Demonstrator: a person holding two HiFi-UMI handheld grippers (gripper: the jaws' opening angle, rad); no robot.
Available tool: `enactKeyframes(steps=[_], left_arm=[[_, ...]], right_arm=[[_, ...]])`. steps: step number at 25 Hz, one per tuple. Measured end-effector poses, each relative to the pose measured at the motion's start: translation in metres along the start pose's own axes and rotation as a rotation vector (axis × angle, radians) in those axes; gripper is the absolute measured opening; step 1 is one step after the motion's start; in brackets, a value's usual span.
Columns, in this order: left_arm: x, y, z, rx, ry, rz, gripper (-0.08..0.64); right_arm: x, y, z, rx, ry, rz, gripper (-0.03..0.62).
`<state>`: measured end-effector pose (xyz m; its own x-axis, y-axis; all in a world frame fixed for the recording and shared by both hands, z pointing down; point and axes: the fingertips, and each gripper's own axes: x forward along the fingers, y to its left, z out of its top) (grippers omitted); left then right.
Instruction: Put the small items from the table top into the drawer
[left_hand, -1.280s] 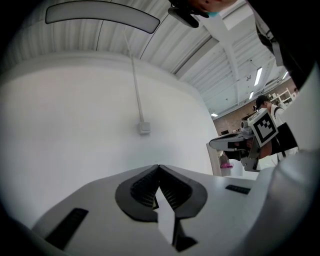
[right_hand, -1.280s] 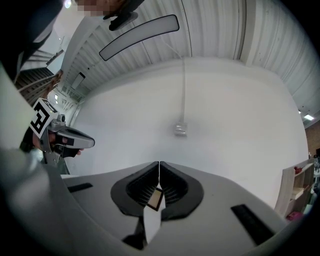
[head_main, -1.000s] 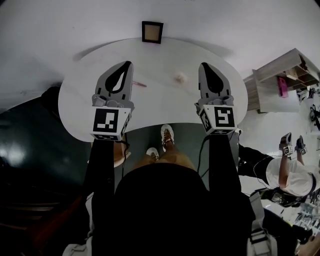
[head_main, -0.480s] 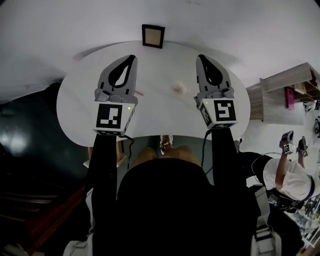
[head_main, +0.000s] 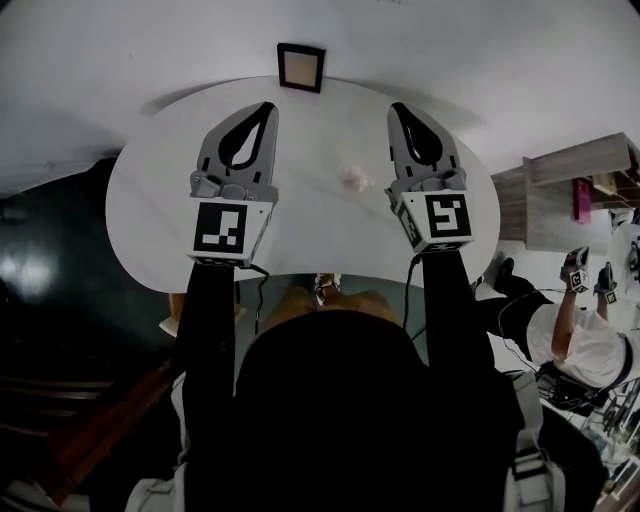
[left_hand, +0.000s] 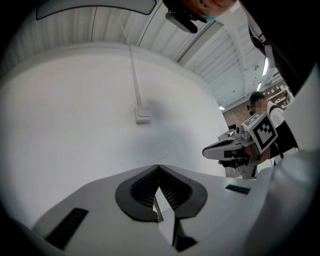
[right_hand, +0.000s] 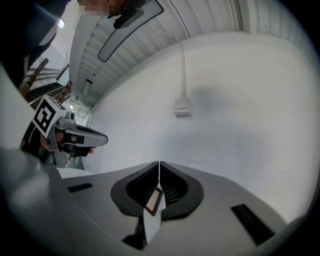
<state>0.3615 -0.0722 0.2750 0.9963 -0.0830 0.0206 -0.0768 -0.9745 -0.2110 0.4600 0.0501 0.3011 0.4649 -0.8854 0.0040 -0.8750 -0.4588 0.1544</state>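
Our left tool (head_main: 266, 108) and right tool (head_main: 398, 108) are pinched empty; we should widen the right for the pale item (head_main: 353, 178) just left of it.

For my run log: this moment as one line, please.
left gripper shut, empty | right gripper shut, empty | both over table | small pale item on table

A wooden shelf unit (head_main: 575, 180) stands at the right, with something pink (head_main: 582, 197) in it. Below it is another person (head_main: 585, 345) in a white top. On the wall, a small box (left_hand: 142, 116) with a conduit rising from it.
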Motion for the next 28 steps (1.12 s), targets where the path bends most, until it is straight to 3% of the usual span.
enactKeyframes(steps=[15,18,20,28], left_arm=[[0.012,-0.005,-0.013,0.005,0.025,0.001,0.015],[0.012,-0.003,-0.012,-0.007,0.015,0.011,0.015],[0.012,-0.002,-0.013,-0.006,0.021,0.013,0.015],[0.008,-0.001,-0.019,-0.033,0.034,0.012,0.015]], right_arm=[[0.009,-0.008,-0.030,0.043,0.062,0.019,0.029],[0.014,-0.003,-0.045,0.046,0.119,0.052,0.033],[0.018,0.004,-0.060,0.053,0.172,0.087,0.102],[0.015,0.043,-0.133,0.072,0.398,0.219,0.179]])
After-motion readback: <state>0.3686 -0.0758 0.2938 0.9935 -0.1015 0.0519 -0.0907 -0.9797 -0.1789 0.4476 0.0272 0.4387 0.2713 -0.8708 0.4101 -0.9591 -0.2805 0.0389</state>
